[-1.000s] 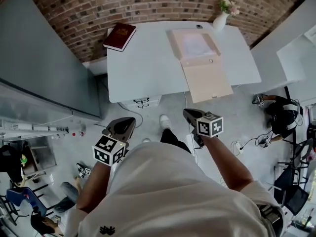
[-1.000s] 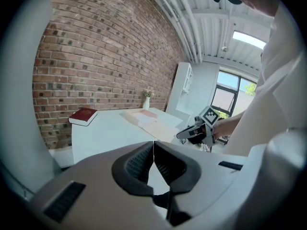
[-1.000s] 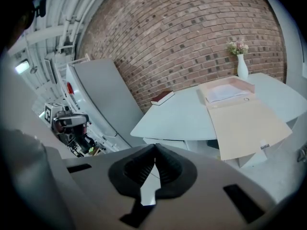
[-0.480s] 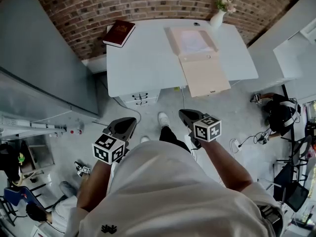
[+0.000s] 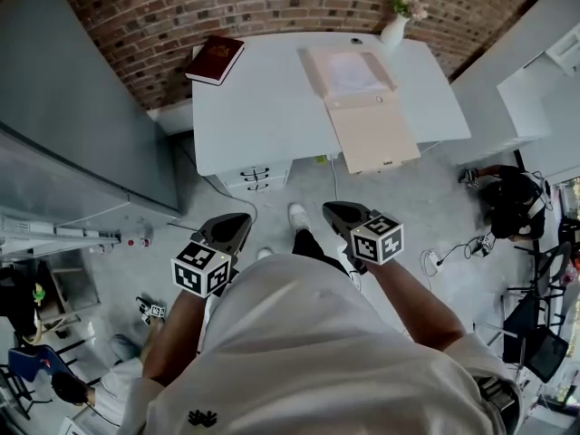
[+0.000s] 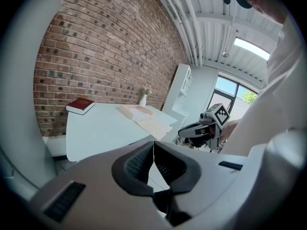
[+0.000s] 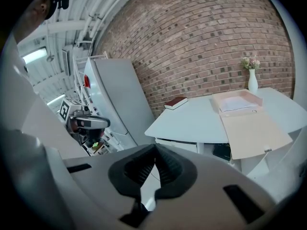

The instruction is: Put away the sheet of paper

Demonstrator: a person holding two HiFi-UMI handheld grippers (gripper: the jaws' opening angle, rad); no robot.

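A white sheet of paper (image 5: 349, 69) lies inside an open beige box folder (image 5: 337, 91) on the white table (image 5: 263, 107). The folder's lid flap (image 5: 376, 139) hangs over the table's front edge. The sheet also shows in the left gripper view (image 6: 140, 111) and the right gripper view (image 7: 237, 103). I stand well back from the table. My left gripper (image 5: 234, 227) and right gripper (image 5: 337, 214) are held close to my body above the floor. Both are shut with nothing between the pads (image 6: 153, 152) (image 7: 155, 155).
A dark red book (image 5: 216, 58) lies at the table's far left corner. A white vase with flowers (image 5: 394, 27) stands at the back beside the folder. A drawer unit (image 5: 256, 178) sits under the table. A grey cabinet (image 5: 72, 107) stands left; cables (image 5: 453, 261) lie right.
The table has slid a little up and left in the head view. Both grippers stay shut near my body, barely shifted.
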